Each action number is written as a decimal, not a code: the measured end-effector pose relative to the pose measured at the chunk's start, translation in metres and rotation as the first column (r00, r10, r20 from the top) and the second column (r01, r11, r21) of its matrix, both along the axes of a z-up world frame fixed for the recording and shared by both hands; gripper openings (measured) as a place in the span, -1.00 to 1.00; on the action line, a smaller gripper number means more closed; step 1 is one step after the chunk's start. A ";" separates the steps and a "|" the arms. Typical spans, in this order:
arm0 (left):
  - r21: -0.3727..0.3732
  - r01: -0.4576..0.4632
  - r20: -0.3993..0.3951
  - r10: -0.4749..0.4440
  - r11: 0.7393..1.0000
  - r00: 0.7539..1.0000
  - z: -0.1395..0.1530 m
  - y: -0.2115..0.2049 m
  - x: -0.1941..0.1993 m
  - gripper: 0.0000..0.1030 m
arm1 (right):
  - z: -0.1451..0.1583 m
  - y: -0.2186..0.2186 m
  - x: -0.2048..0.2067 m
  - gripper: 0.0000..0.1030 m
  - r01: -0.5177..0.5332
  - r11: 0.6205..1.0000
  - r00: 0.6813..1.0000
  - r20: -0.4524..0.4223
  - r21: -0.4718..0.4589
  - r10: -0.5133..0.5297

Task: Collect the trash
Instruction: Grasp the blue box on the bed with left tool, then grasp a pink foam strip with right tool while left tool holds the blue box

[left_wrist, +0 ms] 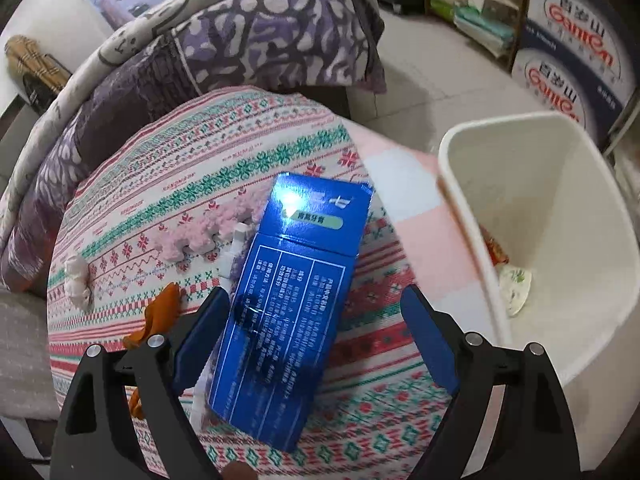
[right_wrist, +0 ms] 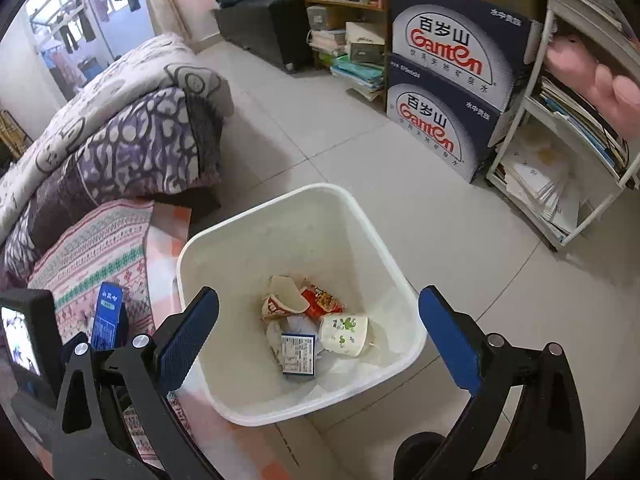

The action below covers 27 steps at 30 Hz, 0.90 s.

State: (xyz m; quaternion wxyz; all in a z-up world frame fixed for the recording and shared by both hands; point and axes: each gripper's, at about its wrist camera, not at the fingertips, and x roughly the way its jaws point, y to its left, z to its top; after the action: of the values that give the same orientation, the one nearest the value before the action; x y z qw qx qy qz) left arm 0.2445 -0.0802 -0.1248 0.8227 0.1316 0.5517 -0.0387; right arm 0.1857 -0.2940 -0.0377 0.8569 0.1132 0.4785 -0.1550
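A long blue toothpaste box sits between the fingers of my left gripper, above a patterned cloth. The jaws are wide open; the box leans against the left finger and stands apart from the right one. The box also shows in the right wrist view. My right gripper is open and empty, hovering over a white trash bin holding paper cups, a red wrapper, tissue and a small blue box. The bin also shows in the left wrist view.
On the cloth lie a pink foam puzzle piece, a crumpled white tissue, an orange scrap and a white strip. A purple quilt lies behind. Water cartons and shelves stand on the tiled floor.
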 end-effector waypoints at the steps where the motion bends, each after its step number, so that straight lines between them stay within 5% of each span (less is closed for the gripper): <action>1: 0.000 0.015 0.002 -0.015 1.000 1.000 -0.003 0.000 0.000 0.65 | -0.001 0.003 0.001 0.86 -0.006 1.000 1.000 -0.003 -0.004 0.006; 6: 0.067 0.056 0.060 -0.060 0.996 0.996 -0.004 0.001 -0.003 0.50 | -0.007 0.015 0.005 0.86 -0.029 1.000 0.999 -0.023 -0.010 0.029; 8: 0.102 0.054 0.081 -0.062 0.993 0.995 -0.002 0.003 -0.004 0.08 | -0.008 0.019 0.006 0.86 -0.032 0.999 0.999 -0.028 0.003 0.032; 13: 0.049 0.030 0.134 -0.036 0.998 0.990 0.015 0.027 -0.008 -0.42 | -0.015 0.033 0.009 0.86 -0.049 0.998 0.998 -0.043 0.043 0.051; 19: -0.165 -0.062 0.126 0.083 0.984 0.989 0.041 0.074 -0.014 -0.67 | -0.019 0.058 0.013 0.86 -0.075 0.995 0.996 -0.045 0.063 0.078; 27: -0.357 -0.136 0.118 0.189 0.924 0.975 0.070 0.131 -0.028 -0.72 | -0.024 0.104 0.017 0.86 -0.152 0.984 0.987 -0.042 0.097 0.156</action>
State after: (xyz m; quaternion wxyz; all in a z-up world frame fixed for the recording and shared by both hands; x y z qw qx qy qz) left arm 0.2161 0.0505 -0.0547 0.8724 -0.0589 0.4818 -0.0568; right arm 0.2030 -0.1900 -0.0618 0.8478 0.1120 0.5138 -0.0684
